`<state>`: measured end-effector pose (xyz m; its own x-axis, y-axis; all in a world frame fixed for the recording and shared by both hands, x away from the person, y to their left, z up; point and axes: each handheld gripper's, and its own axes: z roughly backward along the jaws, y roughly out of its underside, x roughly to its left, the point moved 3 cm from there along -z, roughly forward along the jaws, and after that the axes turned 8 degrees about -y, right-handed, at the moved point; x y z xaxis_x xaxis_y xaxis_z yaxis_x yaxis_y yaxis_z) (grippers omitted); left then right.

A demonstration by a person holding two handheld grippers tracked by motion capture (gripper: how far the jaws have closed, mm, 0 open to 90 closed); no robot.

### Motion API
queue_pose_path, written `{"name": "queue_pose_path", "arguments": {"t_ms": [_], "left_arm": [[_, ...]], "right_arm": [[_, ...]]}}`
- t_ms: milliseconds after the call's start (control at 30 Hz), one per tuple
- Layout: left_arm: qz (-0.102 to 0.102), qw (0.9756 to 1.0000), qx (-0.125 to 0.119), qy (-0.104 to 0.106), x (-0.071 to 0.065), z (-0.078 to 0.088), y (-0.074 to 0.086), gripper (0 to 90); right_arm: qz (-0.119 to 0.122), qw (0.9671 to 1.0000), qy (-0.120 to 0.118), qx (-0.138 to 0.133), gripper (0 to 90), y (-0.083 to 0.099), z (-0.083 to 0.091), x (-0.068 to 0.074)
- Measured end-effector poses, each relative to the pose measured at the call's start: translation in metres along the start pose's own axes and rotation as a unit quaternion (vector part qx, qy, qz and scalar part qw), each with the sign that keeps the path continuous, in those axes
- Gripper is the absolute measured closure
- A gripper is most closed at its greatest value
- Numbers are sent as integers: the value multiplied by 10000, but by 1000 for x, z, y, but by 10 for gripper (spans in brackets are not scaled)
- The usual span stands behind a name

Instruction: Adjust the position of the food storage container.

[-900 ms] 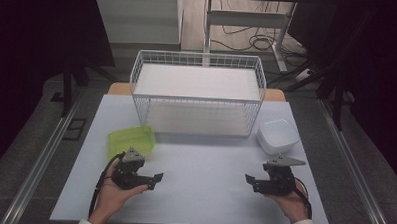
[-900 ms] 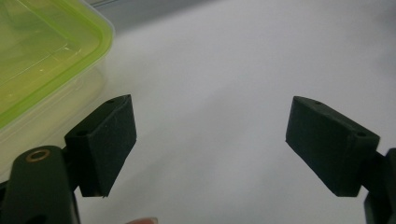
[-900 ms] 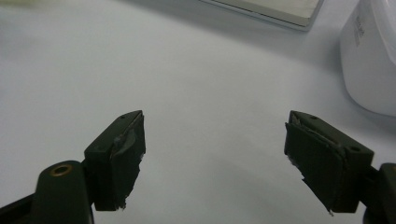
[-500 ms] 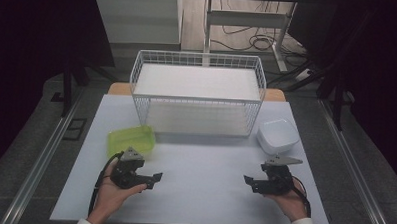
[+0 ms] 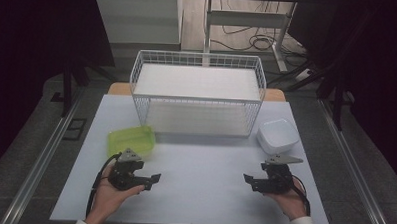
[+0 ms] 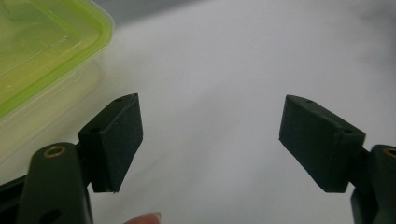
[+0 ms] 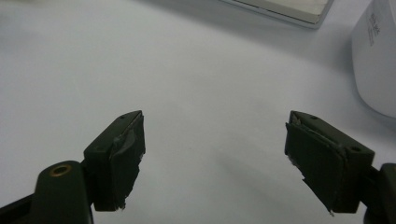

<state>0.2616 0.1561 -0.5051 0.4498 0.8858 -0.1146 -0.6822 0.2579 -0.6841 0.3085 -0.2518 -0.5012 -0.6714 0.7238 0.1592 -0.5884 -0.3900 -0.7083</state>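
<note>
My left gripper (image 5: 153, 178) rests low over the white table (image 5: 198, 192) at the front left, held in a hand, jaws wide apart and empty. The same left gripper (image 6: 210, 140) points across bare table, with a lime-green lidded container (image 6: 42, 56) just to its left. That container (image 5: 131, 140) sits right behind the left hand. My right gripper (image 5: 248, 180) is at the front right, also open and empty, its jaws pointing toward the table's middle. A white square bowl (image 5: 278, 135) stands just behind the right gripper (image 7: 212, 161), and the bowl's side (image 7: 376, 56) shows at the right edge.
A white wire basket (image 5: 197, 94) stands at the back centre of the table, with a white liner inside. Its lower rim (image 7: 280, 11) shows at the top of the right gripper view. Dark floor, metal rails and cables surround the table.
Both hands have barely shifted; the right gripper edged slightly toward the table's middle. Jaws stay open.
</note>
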Motion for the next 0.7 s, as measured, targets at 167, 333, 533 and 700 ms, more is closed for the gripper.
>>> {"name": "queue_pose_path", "arguments": {"t_ms": [167,333,533,700], "left_arm": [[-17,10000,5,14,-1,2,0,236],[5,10000,-9,20,0,6,-1,245],[69,10000,-41,-20,5,13,-4,264],[122,9999,-50,2,13,18,-11,302]], "right_arm": [[-8,10000,39,21,204,0,1,-2],[-48,9999,90,2,206,0,2,-4],[-54,9999,120,27,207,0,1,-3],[-60,9999,132,45,208,0,2,-3]]}}
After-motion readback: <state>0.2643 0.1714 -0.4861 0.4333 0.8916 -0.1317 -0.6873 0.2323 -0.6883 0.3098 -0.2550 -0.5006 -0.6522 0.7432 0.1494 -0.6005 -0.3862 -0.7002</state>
